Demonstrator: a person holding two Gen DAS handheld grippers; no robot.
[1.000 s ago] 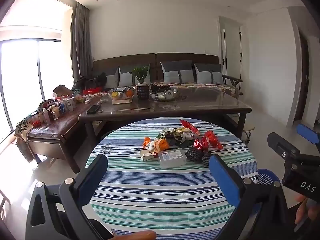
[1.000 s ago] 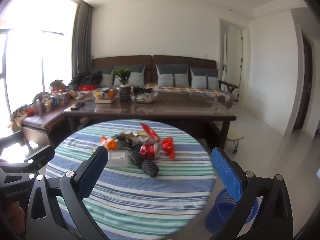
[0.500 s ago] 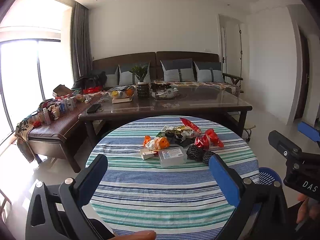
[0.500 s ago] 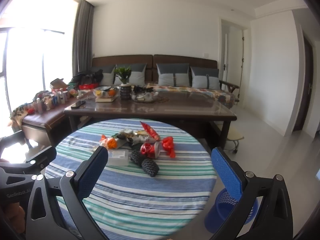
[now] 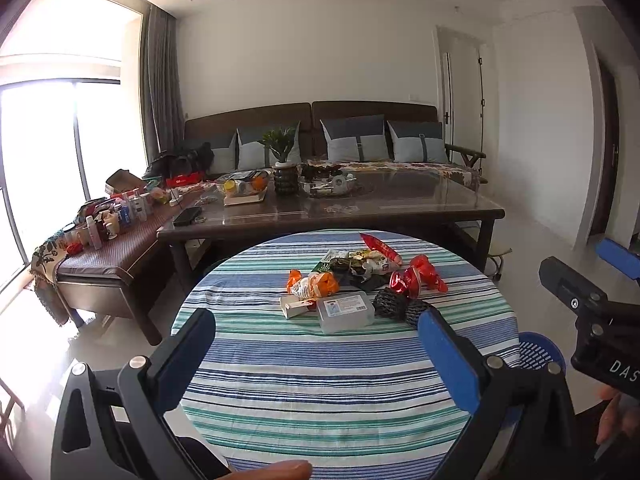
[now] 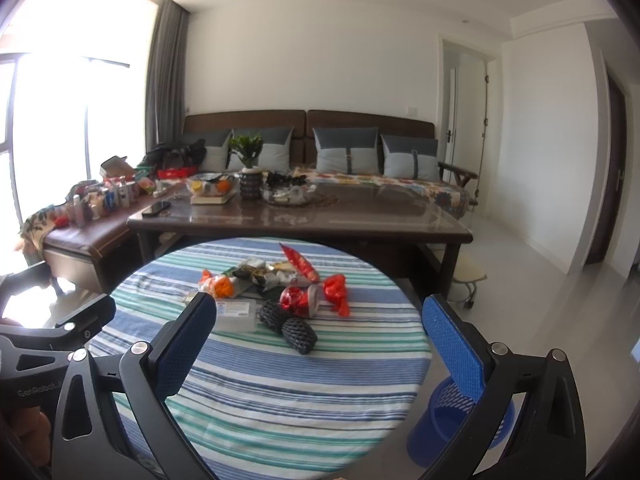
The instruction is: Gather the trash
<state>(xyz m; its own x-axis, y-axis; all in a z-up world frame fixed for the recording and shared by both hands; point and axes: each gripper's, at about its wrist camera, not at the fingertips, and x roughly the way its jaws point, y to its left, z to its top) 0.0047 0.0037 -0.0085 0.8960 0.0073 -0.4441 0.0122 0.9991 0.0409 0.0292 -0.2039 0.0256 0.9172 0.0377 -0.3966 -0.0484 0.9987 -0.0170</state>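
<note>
Trash lay heaped toward the far side of the round table [image 5: 344, 376], with a bin on the floor to its right.

In the heap, a box [image 5: 346, 313] sat nearest, a carton [image 5: 294, 307] touching its left side and a net sleeve [image 5: 400, 305] just right. Behind these lay wrappers [image 5: 360, 262], a foil piece [image 5: 418, 278] at their right. The bin [image 6: 460, 424] stood beside the table's near right edge. A long table [image 6: 360, 216] stood behind, a sofa [image 6: 360, 152] beyond it.
</note>
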